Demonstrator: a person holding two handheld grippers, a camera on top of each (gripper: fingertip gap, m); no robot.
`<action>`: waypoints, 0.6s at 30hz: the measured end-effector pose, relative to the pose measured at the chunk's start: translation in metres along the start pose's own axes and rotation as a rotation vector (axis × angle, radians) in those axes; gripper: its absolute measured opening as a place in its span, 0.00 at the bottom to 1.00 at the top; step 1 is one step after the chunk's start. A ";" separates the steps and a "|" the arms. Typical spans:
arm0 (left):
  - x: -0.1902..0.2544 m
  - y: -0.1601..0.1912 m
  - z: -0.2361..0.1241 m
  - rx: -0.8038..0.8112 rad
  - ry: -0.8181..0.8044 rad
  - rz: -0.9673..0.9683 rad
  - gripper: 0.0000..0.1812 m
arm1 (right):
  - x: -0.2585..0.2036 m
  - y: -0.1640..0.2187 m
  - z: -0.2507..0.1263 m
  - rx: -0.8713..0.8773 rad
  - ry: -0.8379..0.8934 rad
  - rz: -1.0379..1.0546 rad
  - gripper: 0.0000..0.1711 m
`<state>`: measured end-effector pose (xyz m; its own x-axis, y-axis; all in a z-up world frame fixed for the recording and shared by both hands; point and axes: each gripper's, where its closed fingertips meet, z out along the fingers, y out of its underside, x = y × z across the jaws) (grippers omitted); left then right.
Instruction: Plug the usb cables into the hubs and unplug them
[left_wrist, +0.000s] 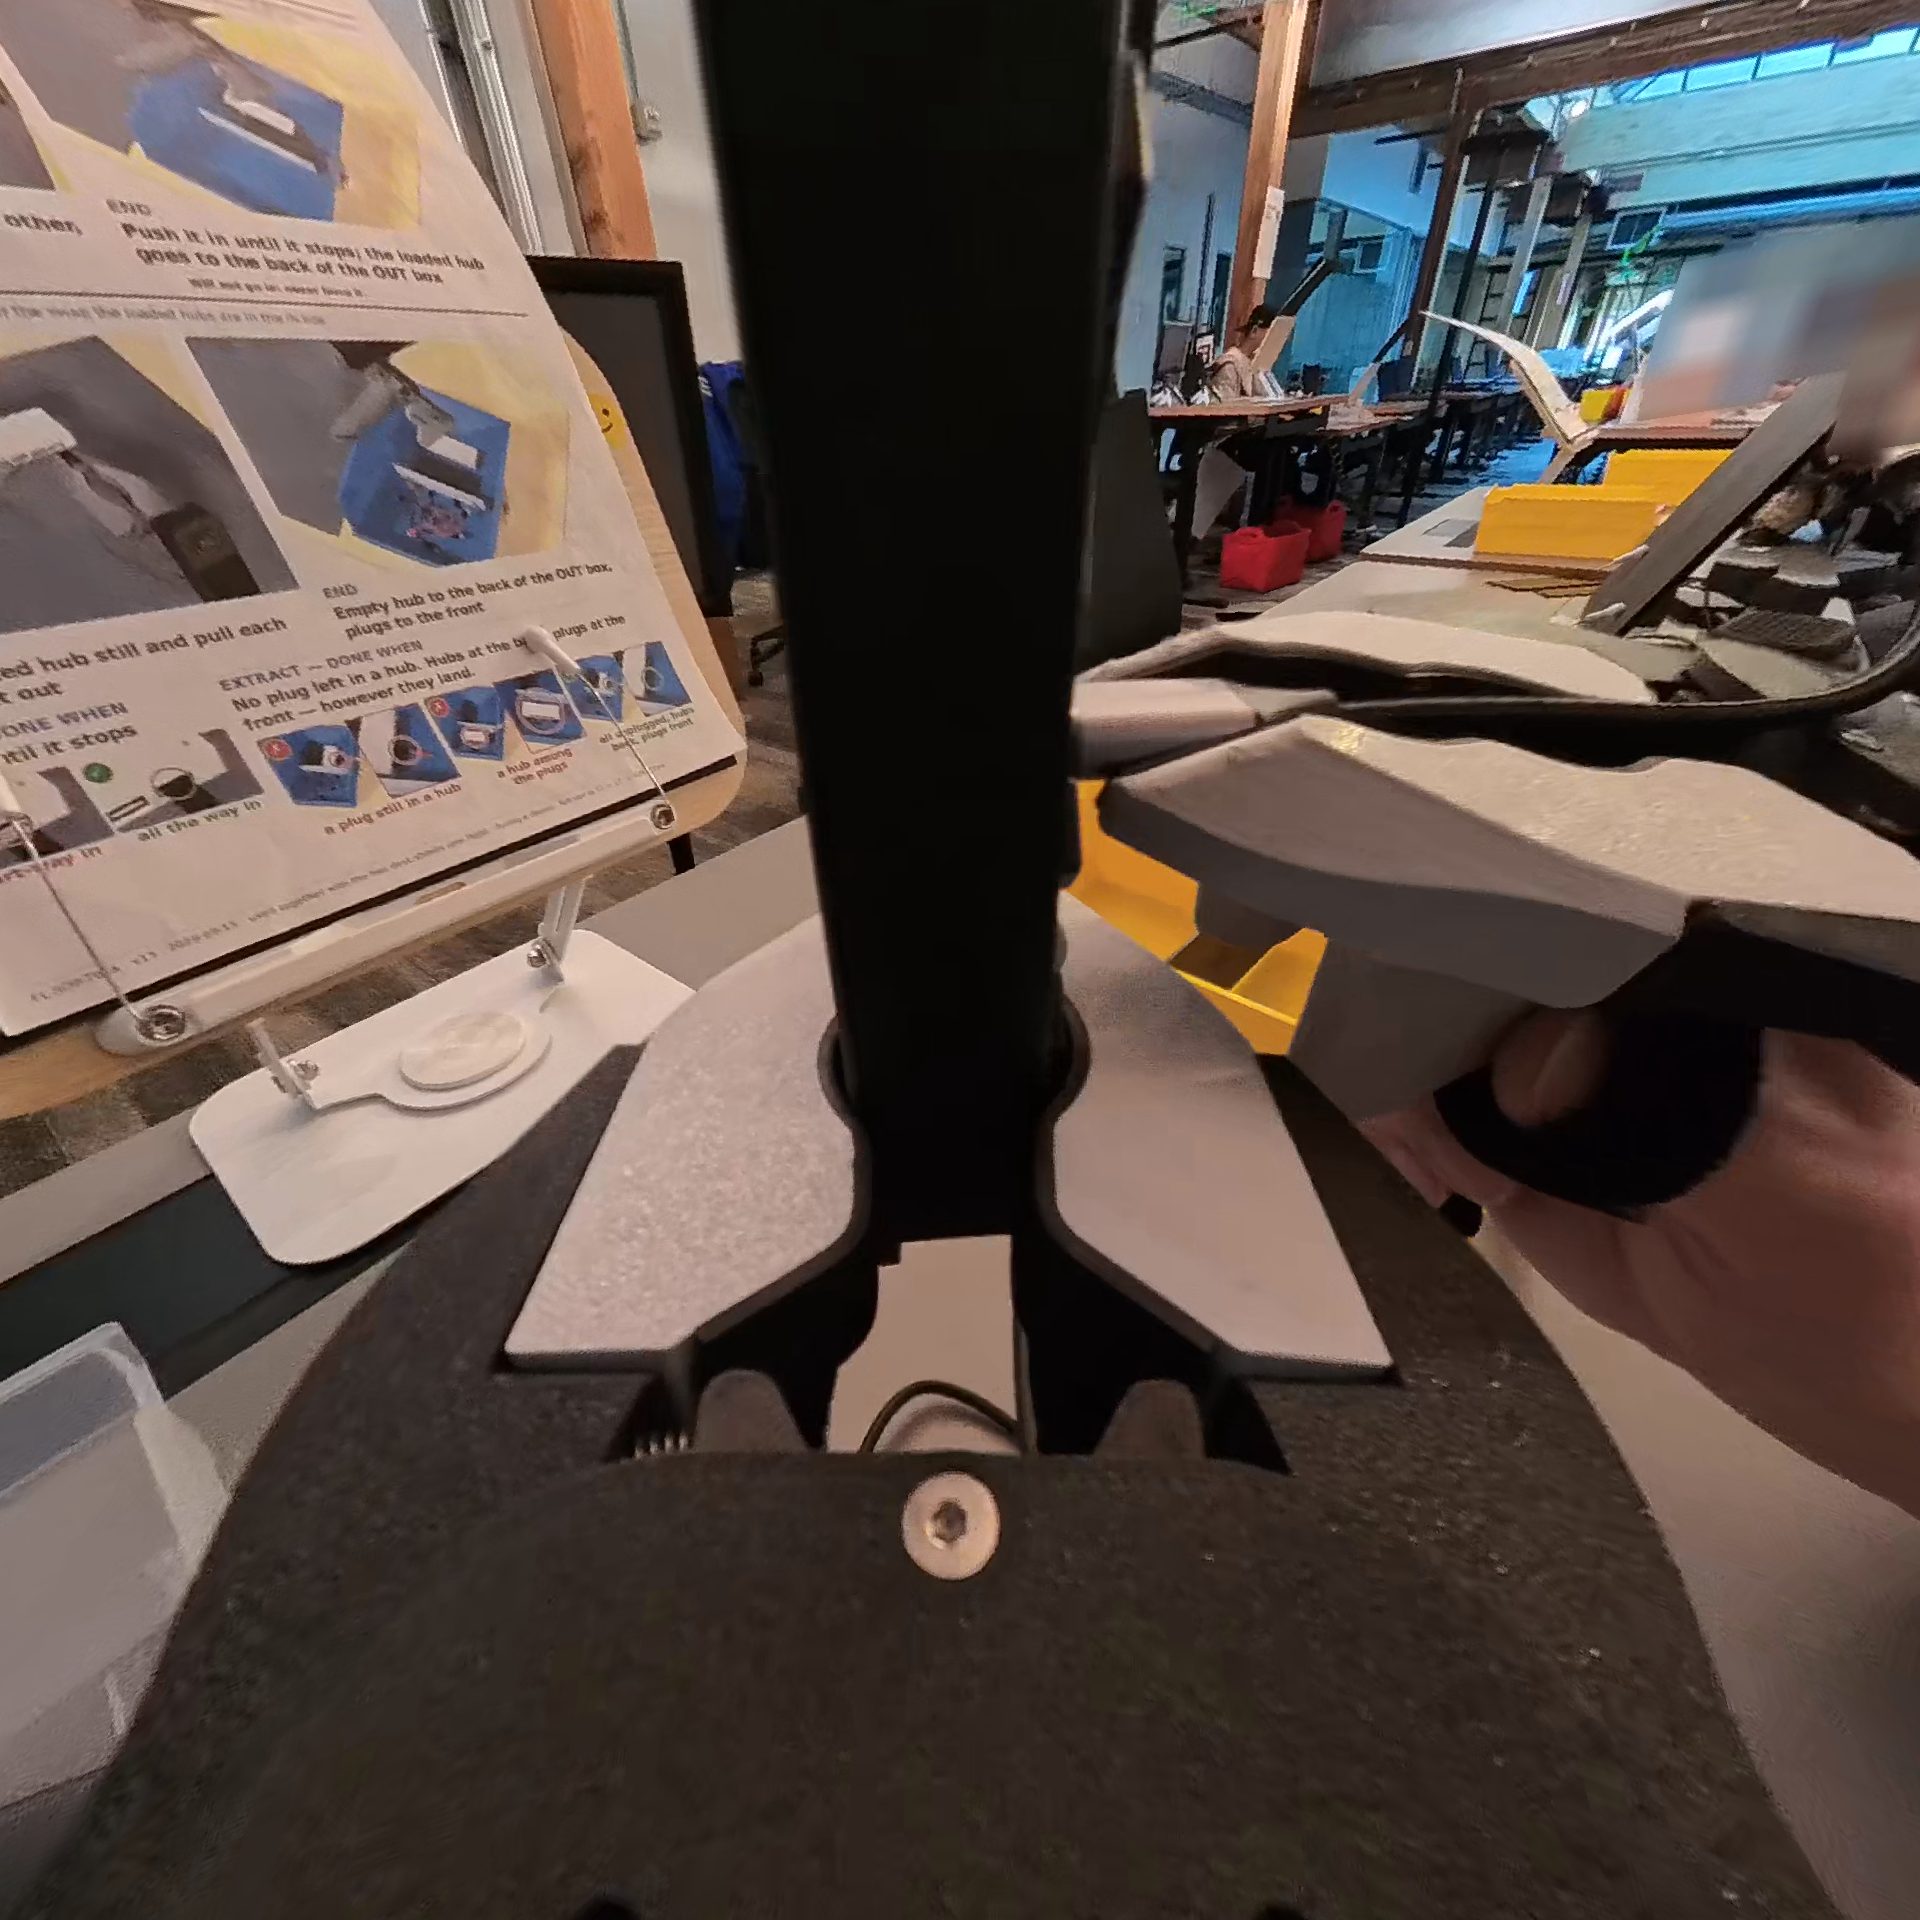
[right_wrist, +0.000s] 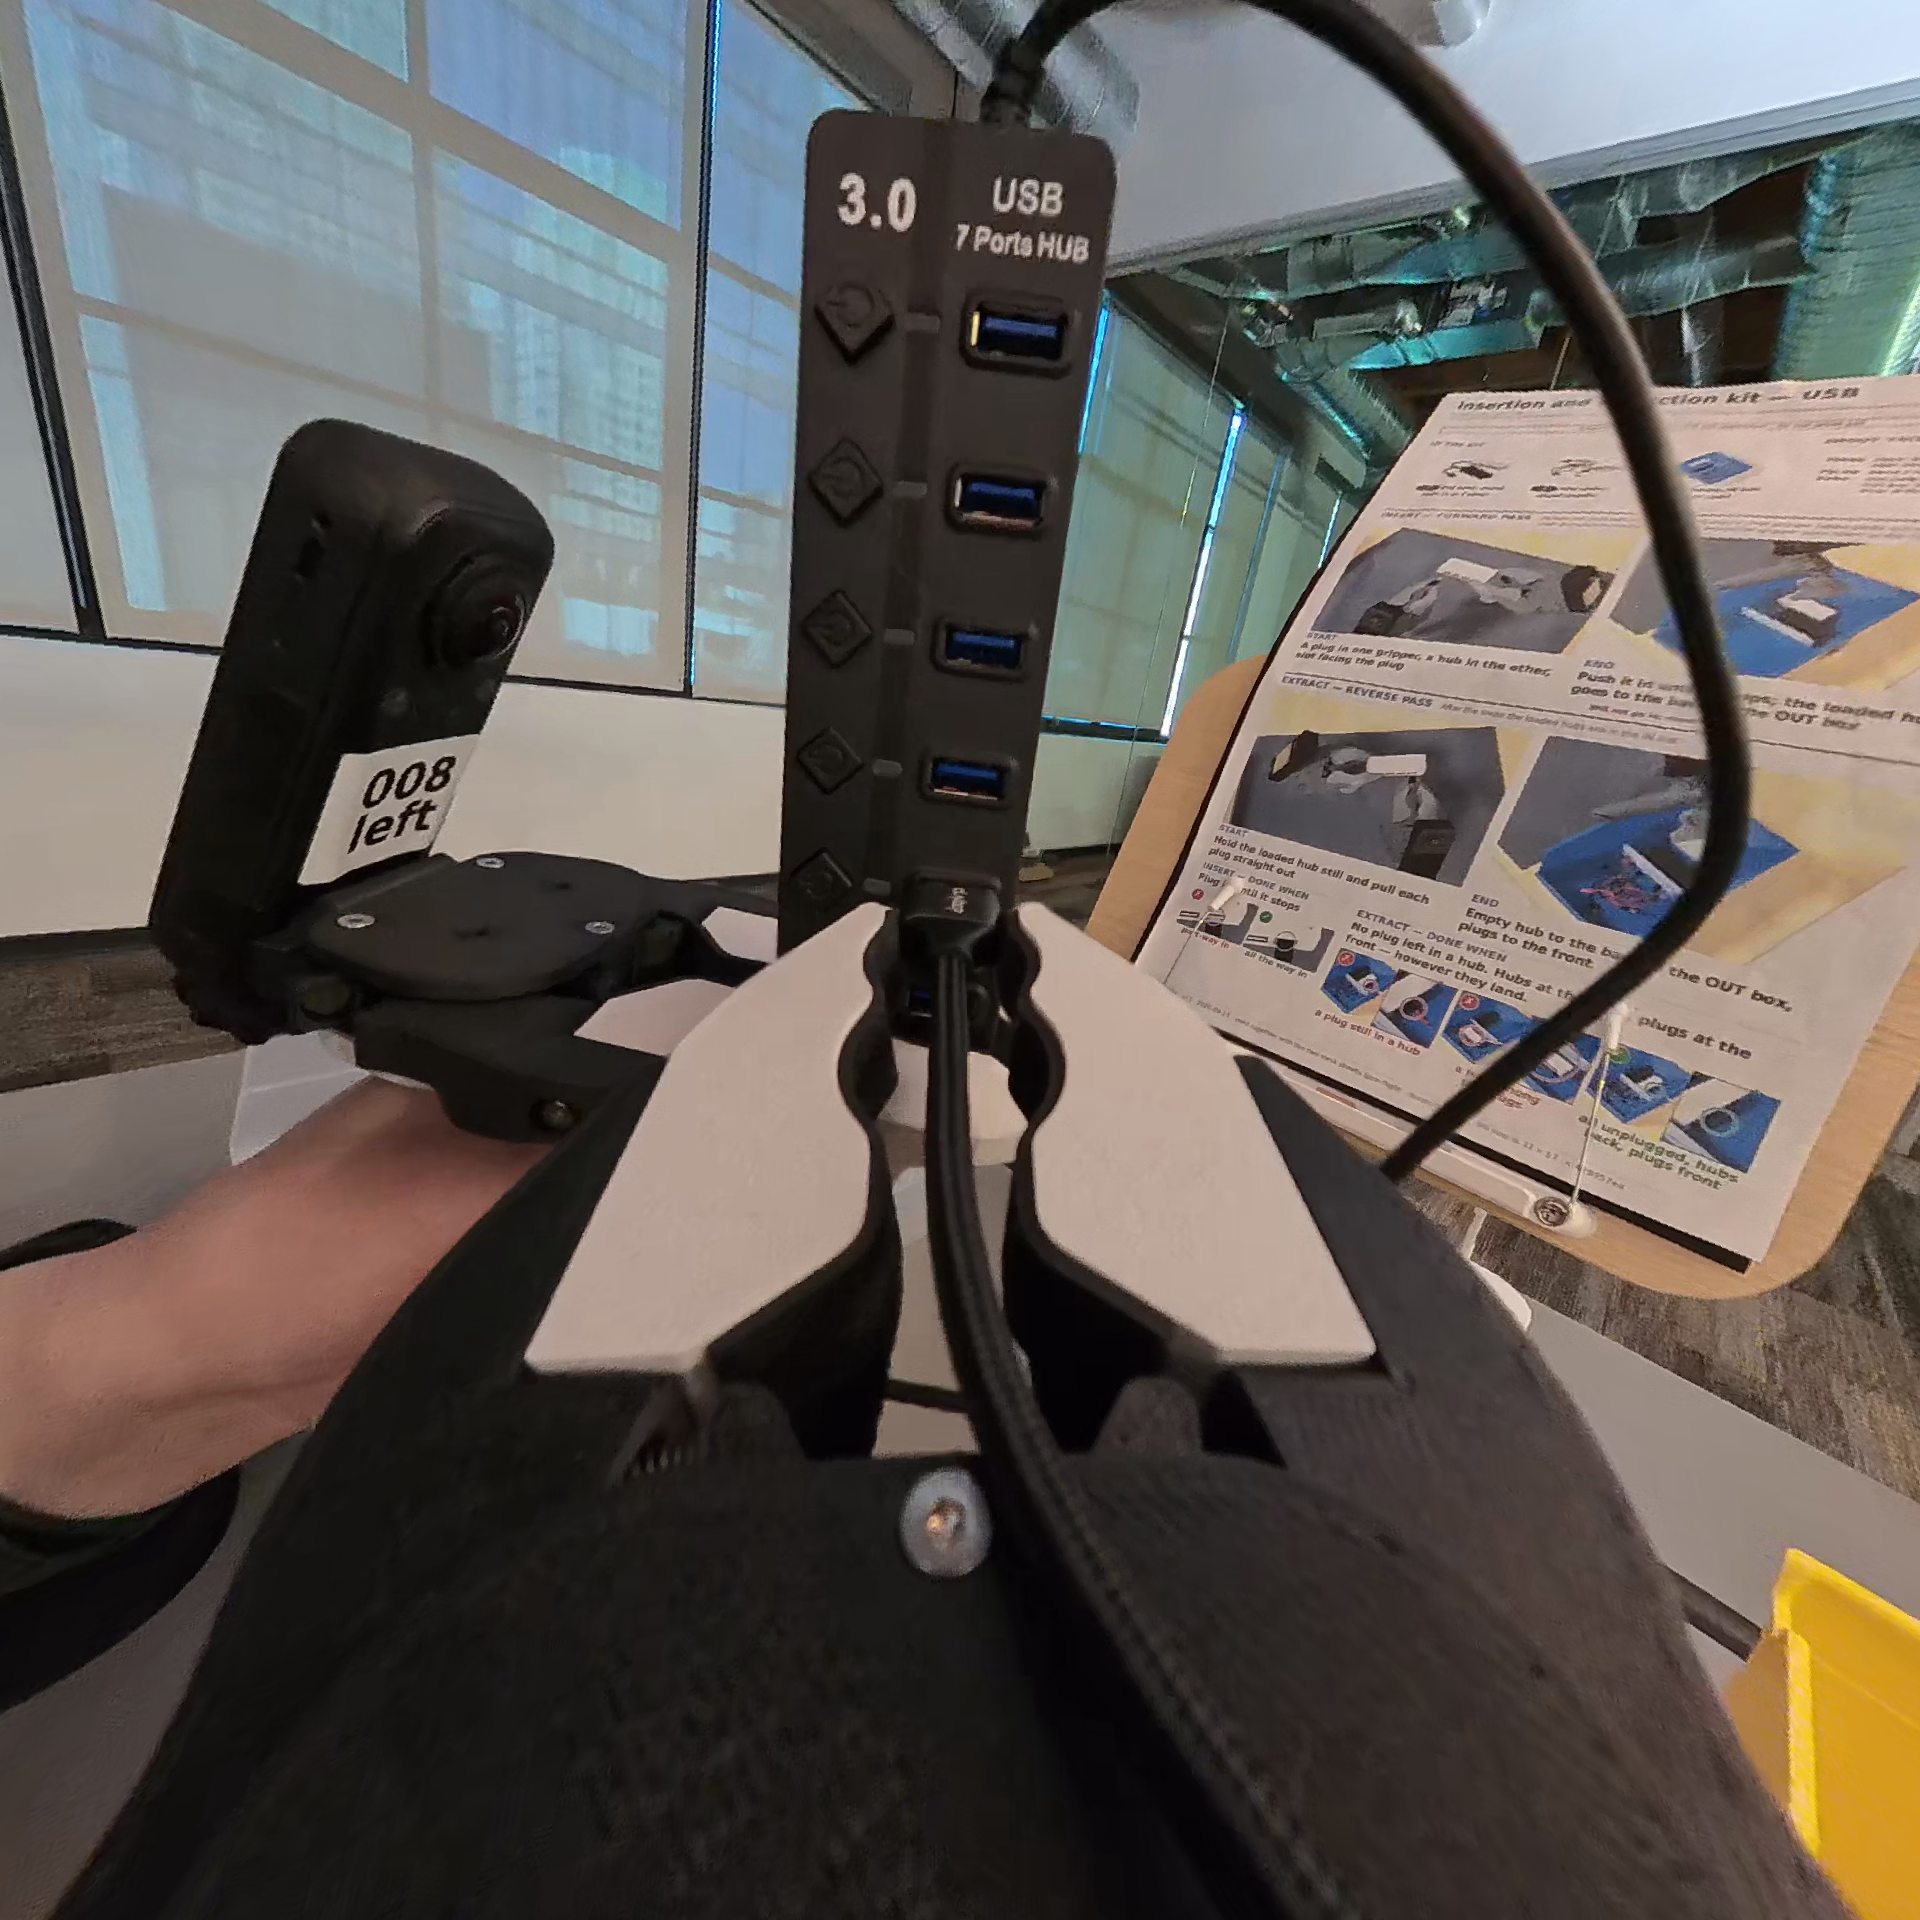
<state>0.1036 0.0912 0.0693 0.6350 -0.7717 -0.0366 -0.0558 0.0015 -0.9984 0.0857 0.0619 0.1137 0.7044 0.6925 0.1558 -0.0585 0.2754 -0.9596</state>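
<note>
The left gripper (left_wrist: 951, 1081) points upward and clamps the lower end of a black USB hub (right_wrist: 940, 499), which stands upright between its white-faced fingers (left_wrist: 717, 1164); in the left wrist view the hub's plain back rises as a dark bar through the middle of the picture. The right gripper (right_wrist: 948, 940) approaches from the side, level with the hub's lower ports, its fingers (right_wrist: 748, 1132) closed on a black USB plug (right_wrist: 951, 909) that sits at the fifth port from the top; whether the plug is fully seated cannot be told. A braided black cable (right_wrist: 961, 1226) runs back from the plug between the fingers, and the hub's own cable (right_wrist: 1621, 436) loops from its top down to the right. A hand (left_wrist: 1683, 1195) grips the black handle of the right gripper, and a forearm (right_wrist: 239, 1278) carries the left one, on which a camera (right_wrist: 353, 665) bearing a white sticker is mounted. Four blue ports above the plug are free, each beside a diamond-shaped button; white lettering marks the hub's top. Behind stands a printed instruction sheet (left_wrist: 301, 520) with photographs, clipped to a wooden board on a white stand (left_wrist: 416, 1081) on a pale table (left_wrist: 717, 894). Yellow bins (left_wrist: 1226, 935) lie beyond. Large windows (right_wrist: 343, 312) and a workshop hall with wooden posts and long benches fill the background.
</note>
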 end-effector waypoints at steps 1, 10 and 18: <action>0.000 0.000 0.000 0.000 -0.007 0.008 0.14 | 0.000 0.000 0.000 0.004 0.002 -0.001 0.11; 0.003 -0.005 -0.002 0.015 -0.027 0.116 0.15 | -0.002 -0.006 -0.004 0.045 0.017 -0.004 0.11; 0.004 -0.006 -0.002 0.022 -0.044 0.166 0.15 | -0.003 -0.008 -0.006 0.075 0.018 0.015 0.11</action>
<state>0.1047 0.0869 0.0755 0.6515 -0.7311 -0.2028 -0.1468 0.1408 -0.9791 0.0882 0.0539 0.1198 0.7159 0.6848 0.1362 -0.1216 0.3143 -0.9415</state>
